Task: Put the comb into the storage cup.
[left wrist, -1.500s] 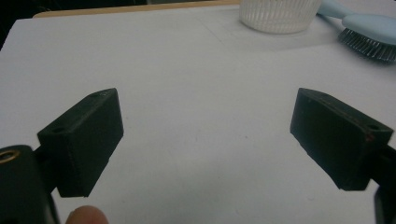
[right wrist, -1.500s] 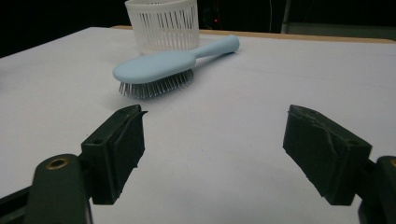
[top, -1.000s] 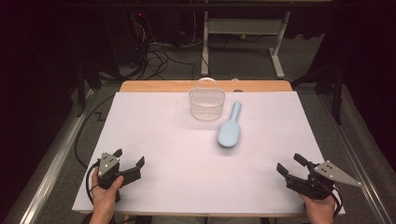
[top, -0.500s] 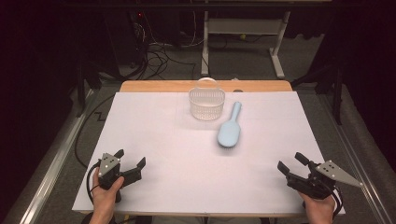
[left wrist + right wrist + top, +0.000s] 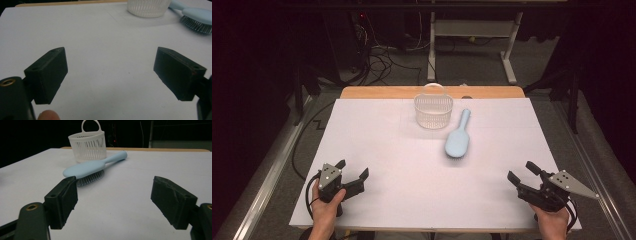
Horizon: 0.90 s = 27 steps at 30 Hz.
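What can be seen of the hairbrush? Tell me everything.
The hairbrush is pale blue, seemingly plastic, with an oval head and a rounded handle. It lies bristles down on the white table cover, dark grey bristles showing under the head. Its handle points toward the far edge, ending just right of the white basket; whether they touch is unclear. Neither gripper touches it.

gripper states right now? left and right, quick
Left gripper: open, holding nothing, at the near left of the table.
Right gripper: open, holding nothing, pointed toward the hairbrush.
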Each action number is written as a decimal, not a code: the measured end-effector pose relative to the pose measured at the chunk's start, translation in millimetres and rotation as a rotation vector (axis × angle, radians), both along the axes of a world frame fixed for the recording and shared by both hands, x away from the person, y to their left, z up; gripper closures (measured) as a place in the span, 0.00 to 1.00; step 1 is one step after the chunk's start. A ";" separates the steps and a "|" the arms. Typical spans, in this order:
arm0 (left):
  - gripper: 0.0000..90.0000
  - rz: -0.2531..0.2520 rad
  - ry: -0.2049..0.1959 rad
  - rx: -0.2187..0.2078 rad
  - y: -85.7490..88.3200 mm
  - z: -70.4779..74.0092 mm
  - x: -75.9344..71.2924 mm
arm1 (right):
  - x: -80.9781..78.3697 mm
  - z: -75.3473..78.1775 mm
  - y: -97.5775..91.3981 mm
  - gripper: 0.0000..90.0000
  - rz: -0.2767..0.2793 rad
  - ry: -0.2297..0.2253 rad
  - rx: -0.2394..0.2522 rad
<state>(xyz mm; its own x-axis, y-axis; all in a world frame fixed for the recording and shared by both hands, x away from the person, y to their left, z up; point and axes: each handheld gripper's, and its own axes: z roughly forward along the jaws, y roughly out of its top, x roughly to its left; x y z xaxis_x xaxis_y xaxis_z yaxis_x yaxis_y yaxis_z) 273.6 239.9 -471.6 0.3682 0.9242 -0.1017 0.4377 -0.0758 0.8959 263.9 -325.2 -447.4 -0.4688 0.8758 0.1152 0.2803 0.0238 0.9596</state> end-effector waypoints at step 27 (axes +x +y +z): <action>0.15 0.003 -0.005 -0.003 1.0 0.8 -1.0 | 12.5 -0.7 12.0 0.26 -0.016 -0.007 -0.012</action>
